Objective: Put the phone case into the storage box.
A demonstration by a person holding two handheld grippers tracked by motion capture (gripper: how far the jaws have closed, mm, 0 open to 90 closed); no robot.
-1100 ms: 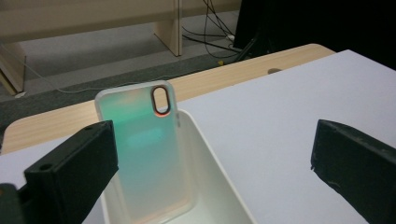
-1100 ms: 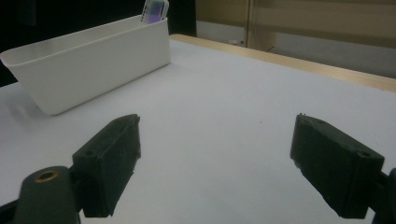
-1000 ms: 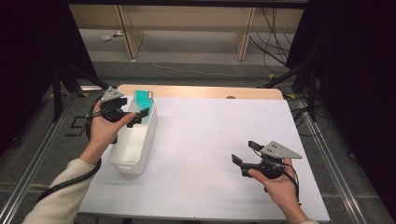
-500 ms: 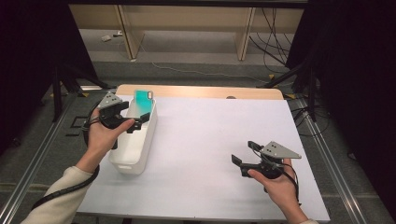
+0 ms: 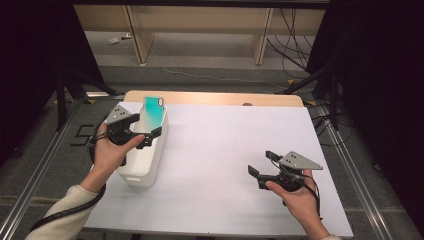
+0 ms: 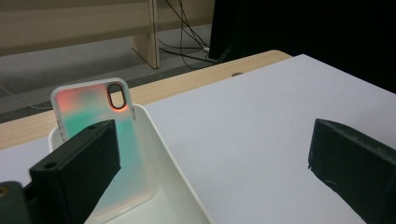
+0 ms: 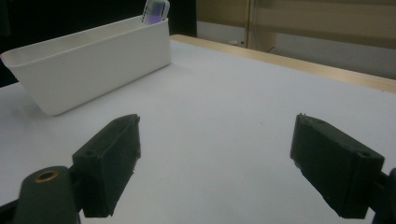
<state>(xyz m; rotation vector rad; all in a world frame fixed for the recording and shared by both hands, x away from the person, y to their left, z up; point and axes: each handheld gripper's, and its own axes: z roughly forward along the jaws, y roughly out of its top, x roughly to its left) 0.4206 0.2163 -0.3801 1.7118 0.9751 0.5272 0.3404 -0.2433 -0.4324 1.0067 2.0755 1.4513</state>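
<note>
Withdrawn leftward since the earlier frame, left tongs hang released beside the case, propped upright in the bin near the counter's far-left corner; right tongs idle, released; retreat next.

Left gripper with jaws spread wide; a phone case leans upright inside the white bin, just beyond the left-hand jaw; bare white table surface lies between the jaws.
</note>
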